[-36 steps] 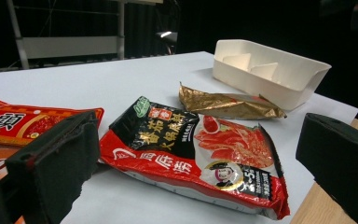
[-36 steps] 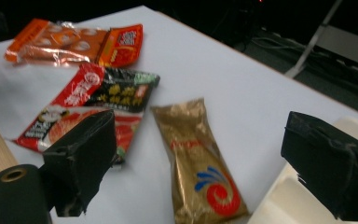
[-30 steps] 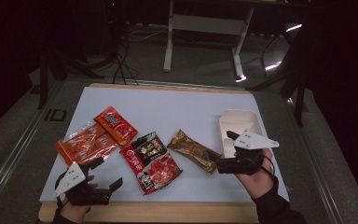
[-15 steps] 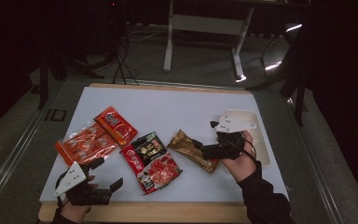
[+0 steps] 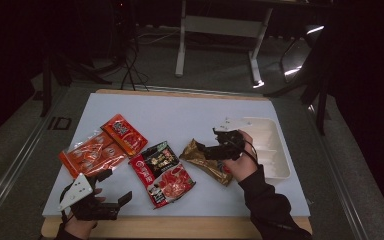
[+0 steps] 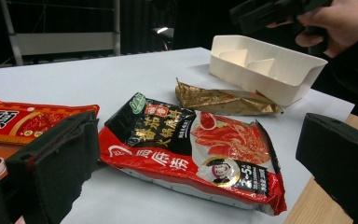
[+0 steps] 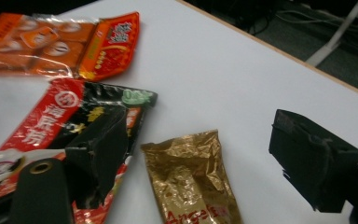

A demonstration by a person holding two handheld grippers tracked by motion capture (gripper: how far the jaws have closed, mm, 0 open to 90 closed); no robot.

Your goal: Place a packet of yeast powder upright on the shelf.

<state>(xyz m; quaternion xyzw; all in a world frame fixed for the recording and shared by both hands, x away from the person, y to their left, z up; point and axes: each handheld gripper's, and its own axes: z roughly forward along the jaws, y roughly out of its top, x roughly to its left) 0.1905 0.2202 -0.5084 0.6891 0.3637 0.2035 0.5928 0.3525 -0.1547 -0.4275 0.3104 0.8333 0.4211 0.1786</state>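
Note:
A crumpled gold snack packet (image 5: pixel 202 159) (image 7: pixel 191 186) lies right of centre on the white mat. My right gripper (image 5: pixel 206 145) (image 7: pixel 205 158) hangs over its upper end, pointing left. Its jaws have just been closing a little but still stand wide, one on each side of the packet without pressing it. A red and black hot-pot packet (image 5: pixel 162 172) (image 6: pixel 191 149) lies at the middle. My left gripper (image 5: pixel 116 186) (image 6: pixel 196 172) rests open near the front left edge, facing that packet with nothing in it. The gold packet (image 6: pixel 223 100) lies beyond.
Two orange-red packets (image 5: pixel 87 155) (image 5: pixel 125 134) lie at the left. A white divided tray (image 5: pixel 272 150) (image 6: pixel 270 70) stands at the right edge of the mat, behind my right hand. The wooden table edge (image 5: pixel 180 227) runs along the front.
My right gripper has moved left and down from beside the tray to over the gold packet. The left gripper has stayed put.

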